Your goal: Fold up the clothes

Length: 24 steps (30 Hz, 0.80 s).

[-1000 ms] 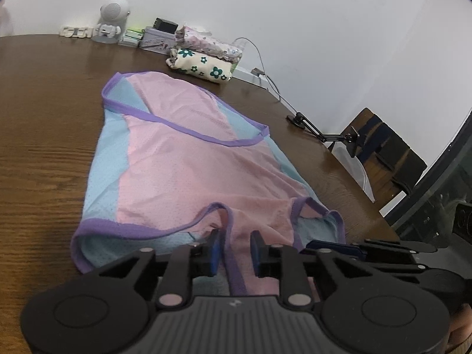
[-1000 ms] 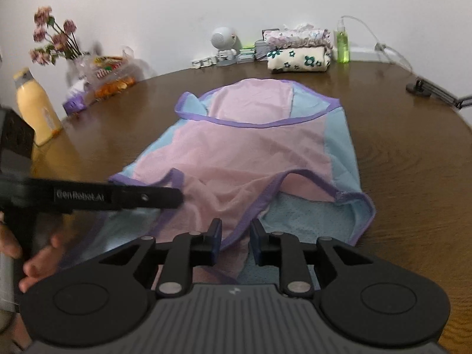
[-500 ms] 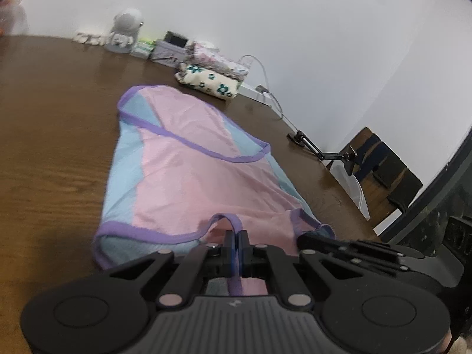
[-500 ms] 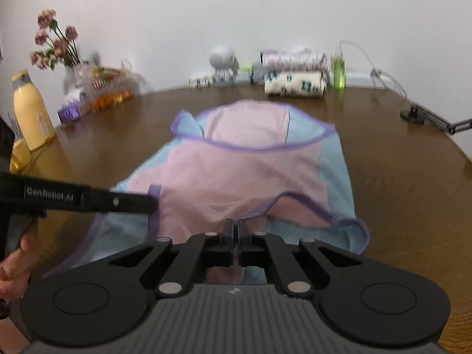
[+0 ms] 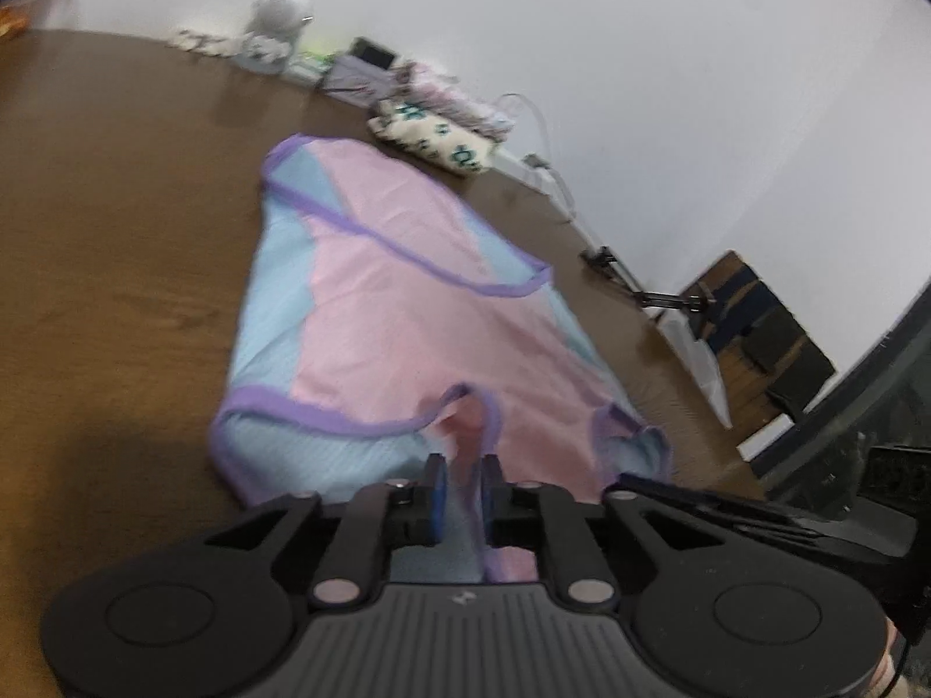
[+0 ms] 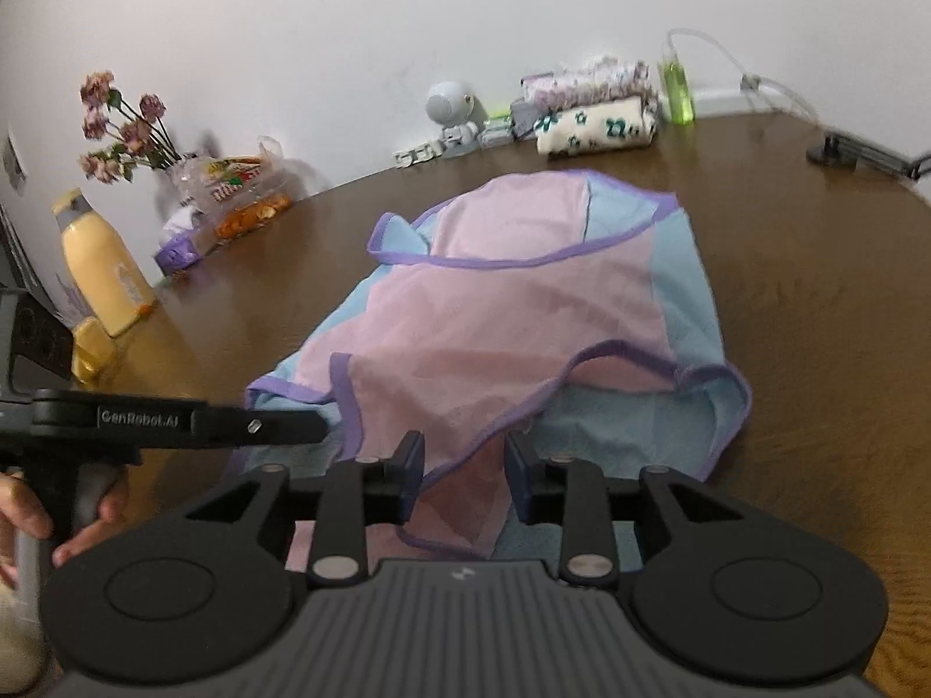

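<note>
A pink and light-blue sleeveless top with purple trim (image 5: 407, 314) (image 6: 523, 314) lies lengthwise on the brown wooden table (image 5: 116, 232), shoulder straps nearest me. My left gripper (image 5: 462, 494) stands slightly open, and a purple-edged strap runs between its fingers. My right gripper (image 6: 462, 471) is open wider, with the other pink strap loose in the gap. The near end of the top bulges up in the right wrist view. The left gripper's body (image 6: 174, 419) shows at the left there, held by a hand (image 6: 35, 523).
Folded floral clothes (image 6: 593, 125), a white toy robot (image 6: 451, 107) and a green bottle (image 6: 675, 87) line the far wall. A yellow bottle (image 6: 102, 267), flowers (image 6: 125, 134) and a snack bag (image 6: 244, 198) stand far left. A clamp arm (image 6: 855, 151) sits at the right edge.
Half a second ago both grippers were shut on the straps; now both have opened. Both cameras sit higher and further back, and the top's near end looks raised.
</note>
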### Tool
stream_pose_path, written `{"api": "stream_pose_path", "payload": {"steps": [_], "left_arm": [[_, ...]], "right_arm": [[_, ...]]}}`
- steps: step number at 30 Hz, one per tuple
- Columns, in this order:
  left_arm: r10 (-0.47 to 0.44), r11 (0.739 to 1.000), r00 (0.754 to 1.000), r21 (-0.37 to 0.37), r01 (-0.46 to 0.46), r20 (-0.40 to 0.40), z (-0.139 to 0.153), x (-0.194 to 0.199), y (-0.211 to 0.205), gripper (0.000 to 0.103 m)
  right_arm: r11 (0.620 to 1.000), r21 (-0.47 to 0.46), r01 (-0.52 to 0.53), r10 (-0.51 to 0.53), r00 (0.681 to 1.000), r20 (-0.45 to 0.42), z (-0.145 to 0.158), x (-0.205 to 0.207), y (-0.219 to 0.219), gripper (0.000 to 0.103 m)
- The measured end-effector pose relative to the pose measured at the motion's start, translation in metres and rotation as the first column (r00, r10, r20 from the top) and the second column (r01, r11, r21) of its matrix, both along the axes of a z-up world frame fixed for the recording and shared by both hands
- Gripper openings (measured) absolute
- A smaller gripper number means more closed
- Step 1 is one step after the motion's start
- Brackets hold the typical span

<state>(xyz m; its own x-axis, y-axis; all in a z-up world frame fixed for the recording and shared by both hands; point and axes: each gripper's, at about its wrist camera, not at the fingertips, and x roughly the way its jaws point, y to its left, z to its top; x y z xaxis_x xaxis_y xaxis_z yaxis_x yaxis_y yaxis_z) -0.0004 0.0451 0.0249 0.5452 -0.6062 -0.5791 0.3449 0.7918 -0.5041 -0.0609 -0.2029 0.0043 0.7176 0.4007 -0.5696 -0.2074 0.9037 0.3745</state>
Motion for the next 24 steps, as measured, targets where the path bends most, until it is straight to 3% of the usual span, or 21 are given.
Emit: {"api": "stream_pose_path", "payload": {"steps": [2, 6, 8, 9, 11, 12, 20, 24], "left_arm": [[-0.017, 1.000, 1.000, 0.015, 0.017, 0.003, 0.000, 0.004, -0.007, 0.022], [-0.051, 0.998, 0.999, 0.044, 0.051, 0.010, 0.000, 0.012, -0.020, 0.022], [-0.062, 0.998, 0.998, 0.033, 0.061, 0.018, -0.001, 0.012, -0.021, 0.017], [-0.062, 0.998, 0.998, 0.024, 0.062, 0.022, 0.000, 0.012, -0.021, 0.005], [-0.062, 0.998, 0.998, 0.014, 0.061, 0.015, -0.001, 0.010, -0.019, 0.003], [-0.050, 0.999, 0.999, 0.007, 0.050, 0.015, -0.001, 0.008, -0.016, 0.003], [-0.028, 0.999, 0.999, -0.031, 0.029, 0.041, 0.009, -0.016, 0.001, 0.001], [-0.025, 0.999, 0.997, -0.023, 0.027, 0.074, 0.017, -0.029, 0.000, 0.001]], "right_arm": [[1.000, 0.027, 0.003, -0.003, 1.000, -0.016, -0.002, 0.001, -0.003, 0.030], [0.996, 0.093, -0.003, 0.008, 0.999, -0.053, -0.007, 0.004, -0.009, 0.030], [0.992, 0.126, -0.005, 0.014, 0.997, -0.071, -0.010, 0.006, -0.011, 0.030], [0.990, 0.142, -0.005, 0.017, 0.997, -0.080, -0.011, 0.007, -0.013, 0.029], [0.987, 0.158, -0.004, 0.017, 0.997, -0.081, -0.013, 0.010, -0.013, 0.007], [0.986, 0.167, -0.005, 0.018, 0.997, -0.075, -0.013, 0.010, -0.013, 0.004], [0.982, 0.140, -0.124, 0.102, 0.983, 0.156, 0.012, -0.022, -0.012, 0.002], [0.987, 0.108, -0.122, 0.099, 0.974, 0.202, 0.019, -0.032, -0.014, 0.002]]}}
